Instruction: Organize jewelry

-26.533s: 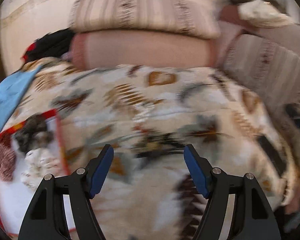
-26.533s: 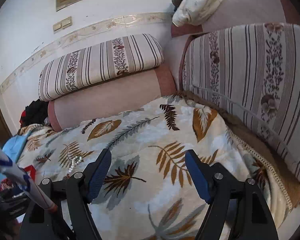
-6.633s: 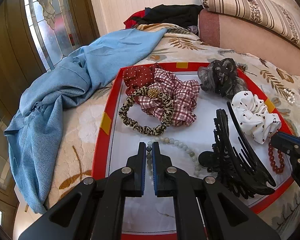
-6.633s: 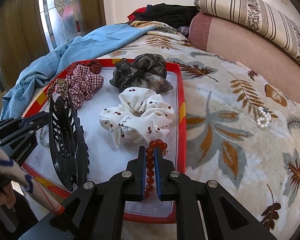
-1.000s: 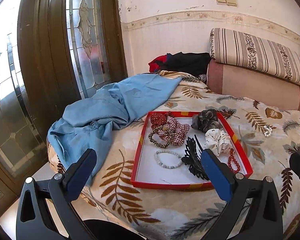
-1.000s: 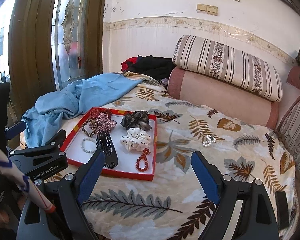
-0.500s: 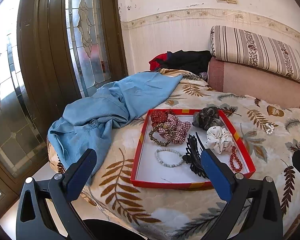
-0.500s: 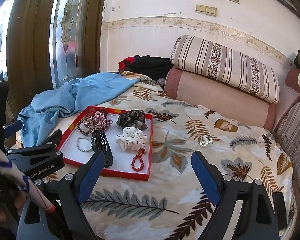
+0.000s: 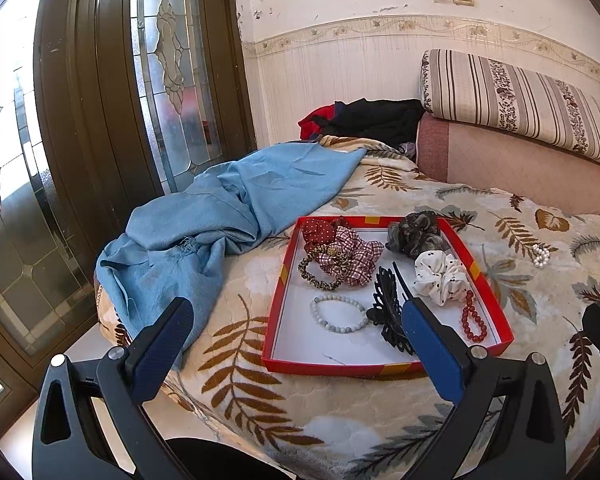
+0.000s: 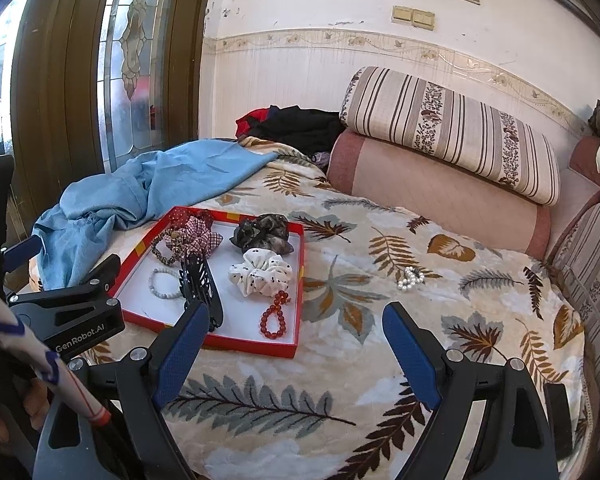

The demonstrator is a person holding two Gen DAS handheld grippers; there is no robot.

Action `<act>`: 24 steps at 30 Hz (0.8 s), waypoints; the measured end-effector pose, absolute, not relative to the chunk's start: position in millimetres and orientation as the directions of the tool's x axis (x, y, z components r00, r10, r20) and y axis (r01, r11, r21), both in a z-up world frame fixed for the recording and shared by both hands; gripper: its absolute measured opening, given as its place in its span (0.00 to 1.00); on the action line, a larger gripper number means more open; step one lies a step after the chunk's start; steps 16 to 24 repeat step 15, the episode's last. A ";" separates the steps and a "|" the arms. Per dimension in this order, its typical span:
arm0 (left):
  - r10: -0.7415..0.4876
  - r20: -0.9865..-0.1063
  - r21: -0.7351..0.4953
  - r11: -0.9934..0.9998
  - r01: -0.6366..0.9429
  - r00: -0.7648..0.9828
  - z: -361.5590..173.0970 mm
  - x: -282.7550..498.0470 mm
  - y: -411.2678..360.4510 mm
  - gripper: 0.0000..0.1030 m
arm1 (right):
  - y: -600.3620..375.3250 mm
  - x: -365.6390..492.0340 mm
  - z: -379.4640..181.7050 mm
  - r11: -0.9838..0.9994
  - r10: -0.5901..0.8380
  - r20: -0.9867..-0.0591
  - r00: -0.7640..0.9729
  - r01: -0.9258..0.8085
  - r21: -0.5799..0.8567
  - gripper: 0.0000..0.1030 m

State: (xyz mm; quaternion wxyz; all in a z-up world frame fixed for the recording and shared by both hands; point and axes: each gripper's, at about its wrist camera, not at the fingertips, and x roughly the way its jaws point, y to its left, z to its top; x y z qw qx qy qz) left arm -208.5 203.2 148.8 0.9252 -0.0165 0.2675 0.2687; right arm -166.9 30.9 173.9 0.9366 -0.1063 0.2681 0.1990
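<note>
**Both claws empty above the tray; one pearl piece outside it**

*Left wrist view.* My left gripper (image 9: 296, 344) hangs with its jaws spread wide and nothing between them, back from the near edge of the red tray (image 9: 320, 364). In the tray lie a pale bead bracelet (image 9: 339, 314), a black claw clip (image 9: 390, 312), a red bead bracelet (image 9: 472, 320), a white dotted scrunchie (image 9: 438, 276), a dark scrunchie (image 9: 418, 234), and a plaid scrunchie (image 9: 350, 254) resting on a leopard-print hair tie (image 9: 316, 276). A pearl bracelet (image 9: 541, 255) lies on the leaf-print blanket (image 9: 512, 280), to the right of the tray and apart from it. A blue cloth (image 9: 220, 216) is heaped to the tray's left.

*Right wrist view.* My right gripper (image 10: 294, 354) is likewise wide open and holds nothing. The pearl bracelet (image 10: 410, 278) lies ahead and slightly right of its fingers, well apart from the red tray (image 10: 252, 344).

*Step in hand, as I judge it.* The pearls are the one piece not yet gathered, and the right claw is nearer. I would bring it down over the bunched strand, close on several beads rather than one so it cannot slip, avoid pinching the plush blanket, and set it in the bare white patch near the tray's front.
</note>
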 end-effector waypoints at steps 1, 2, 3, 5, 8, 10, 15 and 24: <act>0.489 -0.504 0.113 0.855 -0.506 0.712 148.9 -208.2 203.1 1.00 | 30.8 -166.8 173.9 0.898 0.317 -0.545 0.776 -0.431 -0.092 0.89; 0.490 -0.503 0.114 0.854 -0.508 0.712 149.0 -208.3 203.0 1.00 | 30.9 -166.9 173.5 0.897 0.317 -0.546 0.775 -0.432 -0.093 0.89; 0.490 -0.503 0.113 0.854 -0.507 0.712 148.8 -208.8 203.0 1.00 | 30.5 -167.0 173.6 0.897 0.316 -0.546 0.776 -0.431 -0.094 0.89; 0.492 -0.502 0.116 0.853 -0.508 0.711 148.2 -208.8 203.2 1.00 | 29.8 -166.6 173.1 0.897 0.317 -0.545 0.776 -0.433 -0.094 0.89; 0.495 -0.501 0.122 0.852 -0.509 0.709 146.8 -209.5 204.4 1.00 | 28.3 -166.4 171.9 0.897 0.314 -0.547 0.776 -0.431 -0.095 0.89; 0.506 -0.501 0.136 0.848 -0.513 0.703 144.8 -210.5 205.9 1.00 | 27.5 -165.9 171.3 0.897 0.315 -0.548 0.775 -0.431 -0.094 0.89; 0.506 -0.492 0.138 0.849 -0.511 0.708 144.5 -213.2 206.1 1.00 | 26.1 -164.2 170.1 0.899 0.313 -0.550 0.775 -0.429 -0.093 0.89; 0.506 -0.492 0.138 0.849 -0.511 0.708 144.5 -213.2 206.1 1.00 | 26.1 -164.2 170.1 0.899 0.313 -0.550 0.775 -0.429 -0.093 0.89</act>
